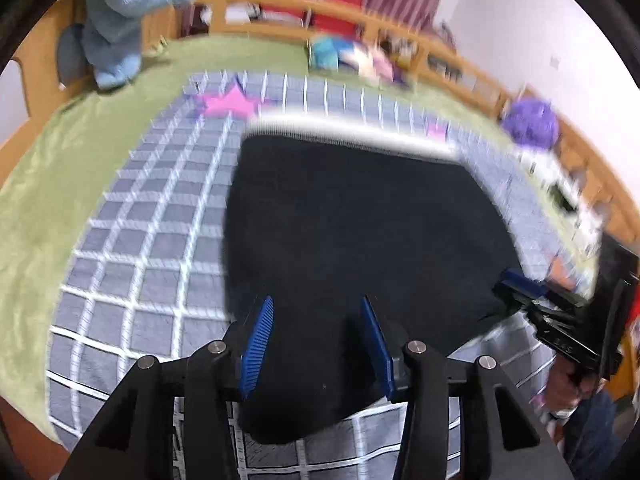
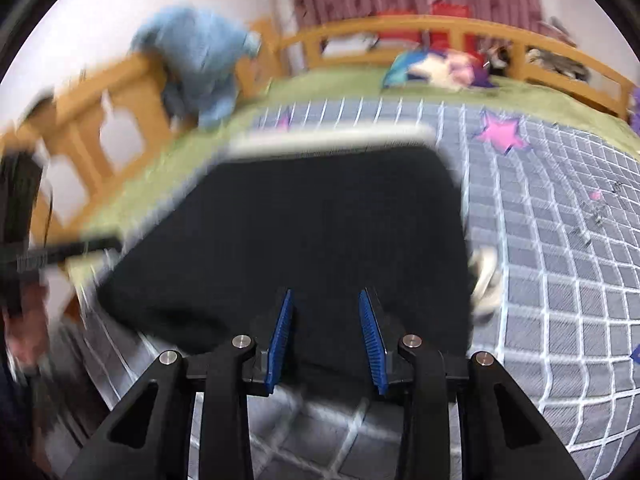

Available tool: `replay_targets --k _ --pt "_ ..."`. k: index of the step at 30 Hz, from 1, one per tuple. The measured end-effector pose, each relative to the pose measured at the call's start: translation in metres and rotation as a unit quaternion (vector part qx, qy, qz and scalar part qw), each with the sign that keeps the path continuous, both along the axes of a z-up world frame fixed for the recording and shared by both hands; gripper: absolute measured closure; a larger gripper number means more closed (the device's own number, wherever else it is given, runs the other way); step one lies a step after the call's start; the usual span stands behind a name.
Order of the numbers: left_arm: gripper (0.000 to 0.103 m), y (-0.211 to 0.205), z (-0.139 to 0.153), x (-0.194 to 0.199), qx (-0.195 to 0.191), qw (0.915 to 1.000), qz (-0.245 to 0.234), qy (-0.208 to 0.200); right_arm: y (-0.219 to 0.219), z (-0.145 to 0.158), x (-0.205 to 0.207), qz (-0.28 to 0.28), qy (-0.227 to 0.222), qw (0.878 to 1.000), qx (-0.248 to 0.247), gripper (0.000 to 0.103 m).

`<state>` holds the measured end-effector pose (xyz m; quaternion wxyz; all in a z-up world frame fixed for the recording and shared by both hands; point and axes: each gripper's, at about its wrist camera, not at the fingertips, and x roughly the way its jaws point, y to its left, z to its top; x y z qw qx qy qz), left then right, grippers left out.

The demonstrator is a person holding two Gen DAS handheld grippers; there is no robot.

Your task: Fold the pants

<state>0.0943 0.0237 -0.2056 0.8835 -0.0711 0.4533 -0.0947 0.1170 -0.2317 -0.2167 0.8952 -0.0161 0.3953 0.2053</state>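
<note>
Black pants [image 1: 352,232] with a white band along the far edge lie folded flat on a grey checked blanket [image 1: 132,240]. My left gripper [image 1: 318,304] is open, its blue pads above the near edge of the pants, holding nothing. My right gripper [image 2: 325,298] is open too, over the near edge of the pants [image 2: 304,224]. The right gripper also shows at the right of the left wrist view [image 1: 532,300]. Both views are blurred by motion.
The blanket [image 2: 560,240] has pink stars and lies on a green bedspread [image 1: 48,168]. A wooden bed rail [image 2: 440,28] runs around the far side. A light blue plush [image 1: 124,12], a purple toy [image 1: 530,120] and colourful cloth items [image 1: 352,56] sit near the rail.
</note>
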Motion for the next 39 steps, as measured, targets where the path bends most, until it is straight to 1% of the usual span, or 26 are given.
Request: replay_targets --k 1,2,3,5,7,9,11,13,15,16,18,21,23,24,25,26,27,28,29,31,33,36,39 --pt "0.059 -0.003 -0.014 -0.002 0.020 0.9997 -0.001 0.013 0.002 -0.008 -0.009 0.009 -0.012 1.000 -0.021 0.067" --pt "0.058 -0.004 -0.021 -0.008 0.028 0.9996 -0.003 0.006 0.003 -0.013 -0.018 0.019 -0.017 0.999 -0.032 0.067" --pt "0.057 -0.005 -0.021 -0.018 0.038 0.9991 -0.004 -0.019 0.003 -0.015 -0.021 0.025 -0.012 0.999 -0.037 0.067" --pt "0.055 -0.006 -0.016 -0.024 0.047 0.9987 -0.010 -0.018 -0.002 -0.017 -0.023 0.022 0.010 0.999 -0.029 0.068" --pt "0.054 -0.001 -0.004 -0.021 0.026 0.9995 -0.014 -0.014 -0.008 -0.008 -0.023 0.023 0.016 1.000 -0.013 0.068" --pt "0.054 0.004 0.005 -0.012 -0.002 0.9999 -0.015 -0.006 -0.011 0.009 -0.021 0.026 0.001 1.000 0.001 0.068" --pt "0.054 0.008 0.013 0.005 -0.023 0.9997 -0.010 -0.002 -0.013 0.028 -0.010 0.018 -0.030 0.999 0.007 0.068" --pt "0.054 0.007 0.018 0.025 -0.022 0.9998 0.003 0.000 -0.013 0.043 0.005 0.007 -0.050 0.999 0.011 0.068" --pt "0.054 0.007 0.021 0.048 -0.022 0.9996 0.018 0.004 -0.012 0.053 0.031 -0.014 -0.063 0.998 0.003 0.068" --pt "0.054 0.006 0.022 0.053 -0.023 0.9995 0.021 0.005 -0.011 0.055 0.044 -0.024 -0.066 0.998 -0.001 0.068" --pt "0.054 0.005 0.027 0.075 -0.022 0.9995 0.024 0.002 -0.008 0.057 0.072 -0.041 -0.062 0.997 0.000 0.068" --pt "0.050 0.000 0.033 0.105 -0.010 0.9996 0.027 -0.006 -0.005 0.052 0.114 -0.057 -0.052 0.997 0.004 0.065" --pt "0.049 -0.006 0.029 0.127 0.003 0.9996 0.029 -0.005 -0.001 0.037 0.136 -0.064 -0.038 0.997 -0.011 0.063" --pt "0.049 -0.007 0.027 0.133 0.010 0.9995 0.030 -0.004 0.000 0.028 0.143 -0.066 -0.028 0.997 -0.016 0.063" --pt "0.049 -0.011 0.018 0.144 0.036 0.9986 0.037 0.003 0.002 0.015 0.152 -0.067 -0.015 0.997 -0.030 0.062" --pt "0.049 -0.014 0.011 0.151 0.053 0.9976 0.043 0.008 0.004 0.004 0.157 -0.070 -0.017 0.996 -0.046 0.062" --pt "0.048 -0.015 0.003 0.154 0.061 0.9970 0.046 0.011 0.002 -0.002 0.155 -0.068 -0.024 0.996 -0.053 0.062" --pt "0.045 -0.014 -0.001 0.157 0.063 0.9968 0.048 0.013 0.000 -0.003 0.155 -0.064 -0.028 0.996 -0.049 0.062" --pt "0.043 -0.015 -0.007 0.158 0.062 0.9968 0.049 0.014 -0.006 -0.002 0.156 -0.061 -0.027 0.997 -0.028 0.061" --pt "0.036 -0.016 -0.012 0.157 0.062 0.9970 0.044 0.009 -0.013 -0.005 0.157 -0.065 -0.016 0.998 -0.015 0.061" --pt "0.035 -0.016 -0.012 0.156 0.064 0.9969 0.044 0.009 -0.012 -0.007 0.157 -0.064 -0.017 0.998 -0.018 0.061" --pt "0.033 -0.011 -0.015 0.147 0.054 0.9968 0.055 0.019 -0.010 -0.007 0.154 -0.070 -0.018 0.997 -0.024 0.061" --pt "0.033 -0.005 -0.016 0.127 0.054 0.9963 0.062 0.027 -0.013 -0.005 0.145 -0.087 -0.018 0.996 -0.024 0.061"
